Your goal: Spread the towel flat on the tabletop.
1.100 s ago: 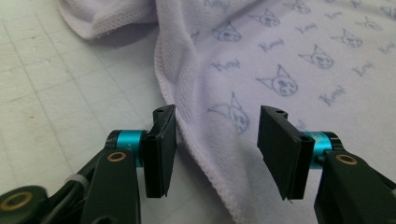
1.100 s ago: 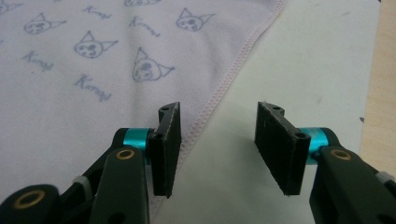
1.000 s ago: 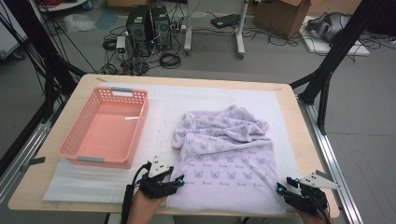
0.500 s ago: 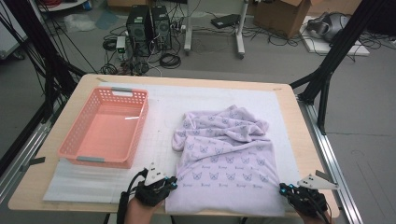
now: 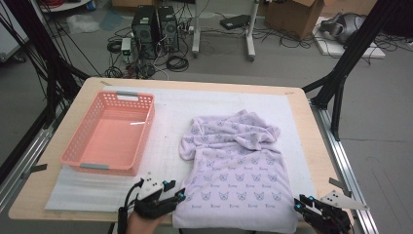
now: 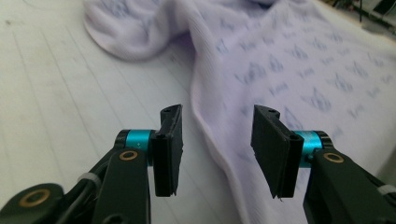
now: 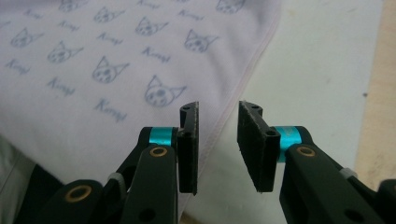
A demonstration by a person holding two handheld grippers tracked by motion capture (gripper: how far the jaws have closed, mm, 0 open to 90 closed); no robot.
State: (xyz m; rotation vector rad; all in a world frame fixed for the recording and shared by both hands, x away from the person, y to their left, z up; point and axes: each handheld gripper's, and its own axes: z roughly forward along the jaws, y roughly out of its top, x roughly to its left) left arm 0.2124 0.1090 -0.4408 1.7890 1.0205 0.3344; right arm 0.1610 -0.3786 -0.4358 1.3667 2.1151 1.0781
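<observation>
A lilac garment printed with cat faces (image 5: 236, 183) lies spread on the white mat (image 5: 170, 112) covering the wooden table (image 5: 311, 141), its hem at the near edge and its upper part bunched toward the middle; a pink plastic basket (image 5: 109, 131), empty, stands to its left. The step in hand looks like a fresh take on the hem's two corners for folding. The left gripper (image 5: 179, 195) and right gripper (image 5: 299, 202) sit at those corners, their jaws having just reopened, apart, with no cloth pinched. Next, each would need to slide over an edge and close.

The left gripper view reveals the garment's side edge (image 6: 212, 140) rippling between the jaws. The right gripper view reveals the stitched seam (image 7: 243, 79) running under the gap. The high view alone places the basket.
</observation>
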